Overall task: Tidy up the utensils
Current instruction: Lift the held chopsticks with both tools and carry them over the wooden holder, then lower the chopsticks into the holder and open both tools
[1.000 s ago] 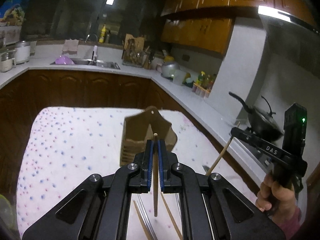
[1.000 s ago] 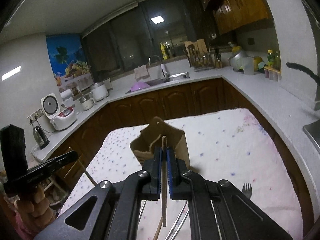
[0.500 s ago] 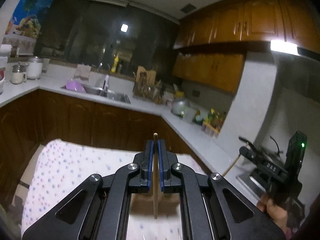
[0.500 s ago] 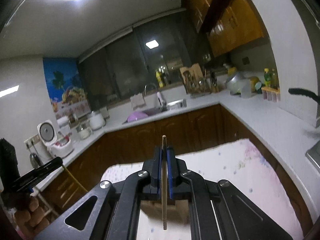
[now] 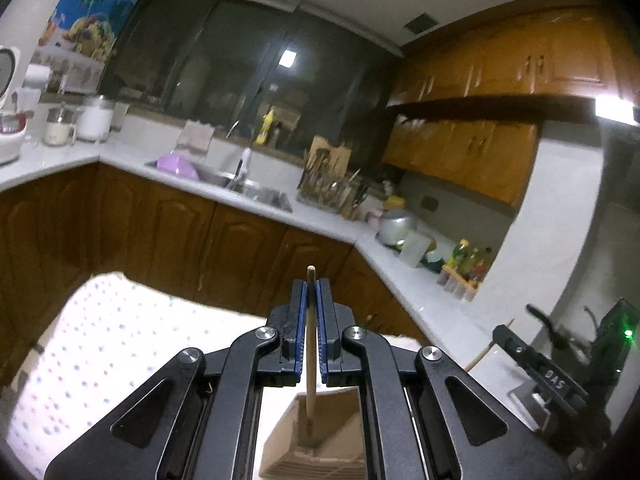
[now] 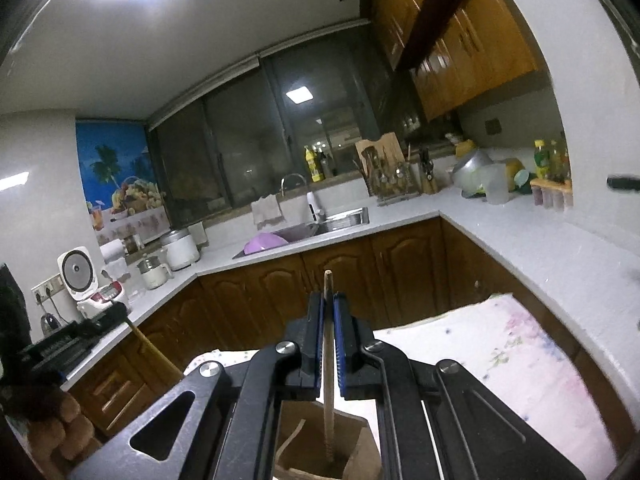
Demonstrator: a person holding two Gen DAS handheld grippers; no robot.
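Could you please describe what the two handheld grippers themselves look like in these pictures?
Both the left gripper and the right gripper are matte black, with angular linkage arms bearing triangular cut-outs, round silver pivot bolts and blue ribbed pads on the fingers. Seen from the left wrist, the right gripper's body shows white "DAS" lettering and a green indicator light.

Left gripper (image 5: 311,300): matte black linkage arms with triangular cut-outs, round silver screw heads at the pivots, blue pads lining the inner faces of black fingers (image 5: 325,320). Right gripper (image 6: 328,312): same black build, silver screws, blue-edged pads; seen from the left view, white lettering "DAS" on its black body and a small green light behind.
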